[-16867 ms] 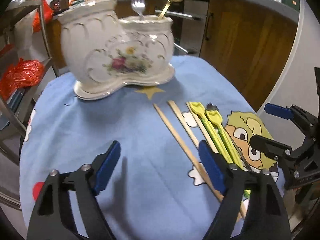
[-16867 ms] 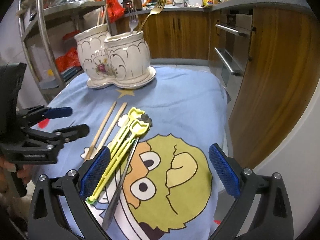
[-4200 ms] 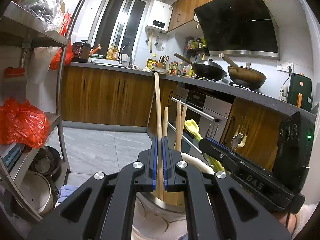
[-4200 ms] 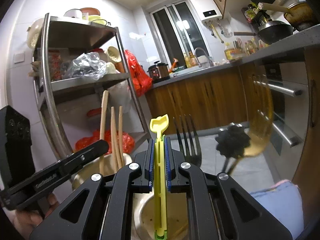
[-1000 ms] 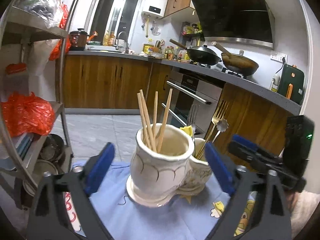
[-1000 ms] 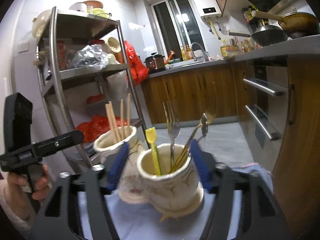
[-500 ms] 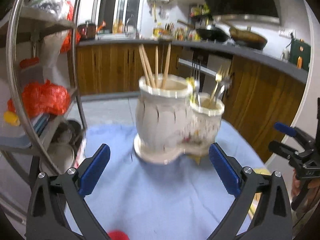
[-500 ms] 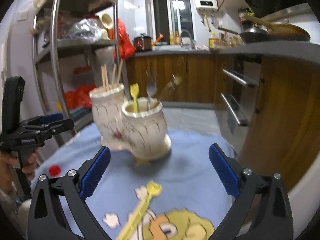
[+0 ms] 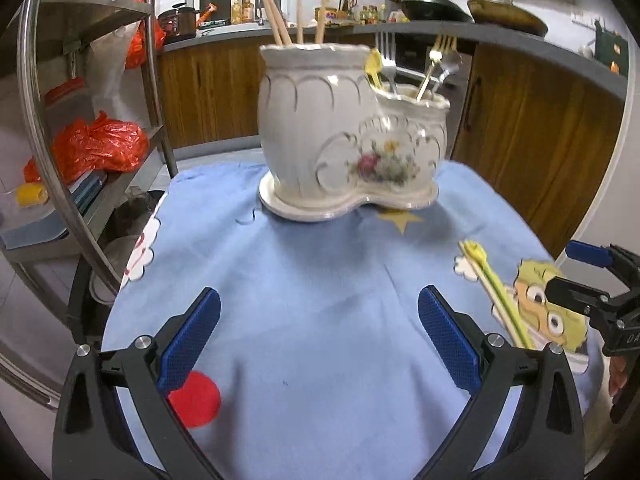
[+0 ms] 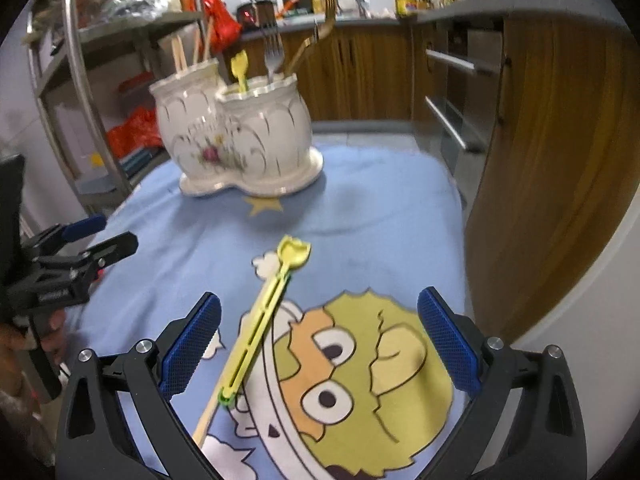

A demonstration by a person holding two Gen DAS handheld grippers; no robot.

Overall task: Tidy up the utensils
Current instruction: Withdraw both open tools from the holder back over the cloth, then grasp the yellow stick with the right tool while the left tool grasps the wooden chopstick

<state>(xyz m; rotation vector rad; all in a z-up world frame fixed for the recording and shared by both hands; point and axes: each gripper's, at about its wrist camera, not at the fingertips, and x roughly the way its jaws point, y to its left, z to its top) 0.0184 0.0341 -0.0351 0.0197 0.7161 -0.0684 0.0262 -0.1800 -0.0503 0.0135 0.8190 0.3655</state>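
My right gripper [image 10: 318,340] hangs empty, jaws just spread wide. The yellow utensil [image 10: 262,322] lies below, its long axis running forward-right, nearer my left pad. My left gripper [image 9: 318,338], also open and empty, is farther off.

Counted: one two-compartment ceramic holder [image 9: 344,136]; four wooden chopsticks [image 9: 298,26] in the taller compartment; two forks [image 10: 274,54], one yellow utensil [image 10: 239,68] in the lower; one yellow utensil [image 10: 264,320] on the cloth.

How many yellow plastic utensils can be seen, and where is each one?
2: one yellow utensil lies on the blue cloth; another stands in the holder's shorter cup. Others may be hidden inside.
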